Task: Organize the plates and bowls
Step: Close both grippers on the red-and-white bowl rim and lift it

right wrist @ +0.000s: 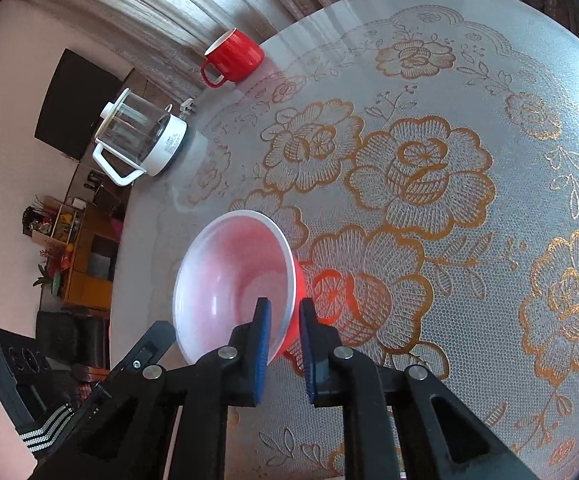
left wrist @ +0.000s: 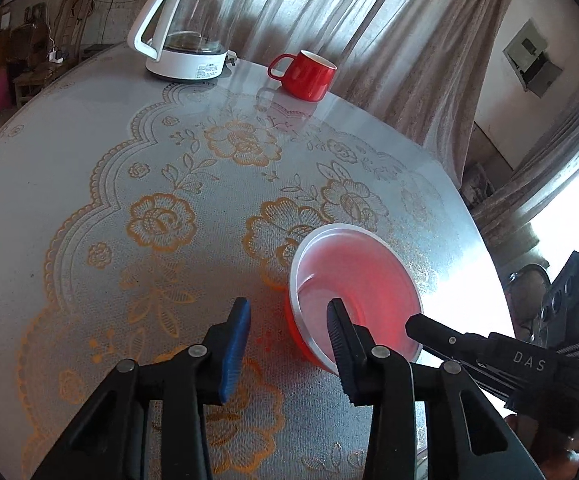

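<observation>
A red bowl [left wrist: 353, 280] with a white inside sits low over the lace tablecloth [left wrist: 129, 200] and is tilted, with a red glow on the cloth beside it. My right gripper [right wrist: 284, 301] is shut on the bowl's [right wrist: 229, 276] near rim, one pad inside and one outside. In the left wrist view its black finger [left wrist: 421, 326] meets the rim's right side. My left gripper [left wrist: 289, 302] straddles the rim's left side. Its right finger [left wrist: 339, 328] is inside the bowl, and its blue left pad [left wrist: 235, 344] stands clear of the wall, so it is open.
At the table's far edge stand a glass kettle [left wrist: 185, 36] with a white base and handle and a red mug [left wrist: 305, 74]. A curtain [left wrist: 369, 20] hangs just behind them. The round table [right wrist: 489, 160] falls away on the kettle side toward furniture.
</observation>
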Demonstrator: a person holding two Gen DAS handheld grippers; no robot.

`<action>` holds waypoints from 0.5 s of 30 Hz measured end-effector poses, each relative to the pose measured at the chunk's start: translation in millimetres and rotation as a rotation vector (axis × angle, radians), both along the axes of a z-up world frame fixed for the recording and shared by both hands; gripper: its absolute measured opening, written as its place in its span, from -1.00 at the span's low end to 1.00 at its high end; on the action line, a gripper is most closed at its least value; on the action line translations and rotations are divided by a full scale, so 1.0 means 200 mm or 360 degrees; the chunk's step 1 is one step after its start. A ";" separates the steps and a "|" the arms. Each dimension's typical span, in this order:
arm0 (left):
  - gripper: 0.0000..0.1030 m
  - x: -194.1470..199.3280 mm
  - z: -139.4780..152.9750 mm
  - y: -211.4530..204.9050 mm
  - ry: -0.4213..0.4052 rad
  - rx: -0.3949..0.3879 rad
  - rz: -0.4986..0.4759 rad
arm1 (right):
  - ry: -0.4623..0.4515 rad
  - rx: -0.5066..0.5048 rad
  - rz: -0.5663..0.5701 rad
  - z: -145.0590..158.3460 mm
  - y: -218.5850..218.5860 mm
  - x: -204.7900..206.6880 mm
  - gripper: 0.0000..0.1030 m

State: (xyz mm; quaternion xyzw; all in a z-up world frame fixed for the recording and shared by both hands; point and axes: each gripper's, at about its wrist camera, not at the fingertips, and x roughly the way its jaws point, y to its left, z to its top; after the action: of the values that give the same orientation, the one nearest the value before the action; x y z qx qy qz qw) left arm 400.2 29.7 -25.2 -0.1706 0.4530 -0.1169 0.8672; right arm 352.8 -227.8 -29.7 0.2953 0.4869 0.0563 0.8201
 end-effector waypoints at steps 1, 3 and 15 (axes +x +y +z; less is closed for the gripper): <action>-0.59 0.01 -0.01 -0.01 0.0005 0.0005 -0.0011 | -0.0005 -0.0006 0.0001 0.00 0.00 0.01 -0.81; -0.74 0.01 -0.02 -0.02 0.0009 -0.0026 -0.0031 | 0.0000 0.0004 0.0015 -0.01 0.01 0.01 -0.83; -0.80 -0.18 0.09 0.00 -0.0060 0.0001 -0.0032 | -0.0055 0.0033 0.0066 0.05 0.03 -0.09 -0.83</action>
State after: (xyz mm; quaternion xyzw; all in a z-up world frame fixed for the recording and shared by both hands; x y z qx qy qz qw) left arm 363.3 30.6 -7.2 -0.1635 0.4382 -0.1287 0.8744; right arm 334.9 -222.4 -20.4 0.2925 0.4780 0.0834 0.8240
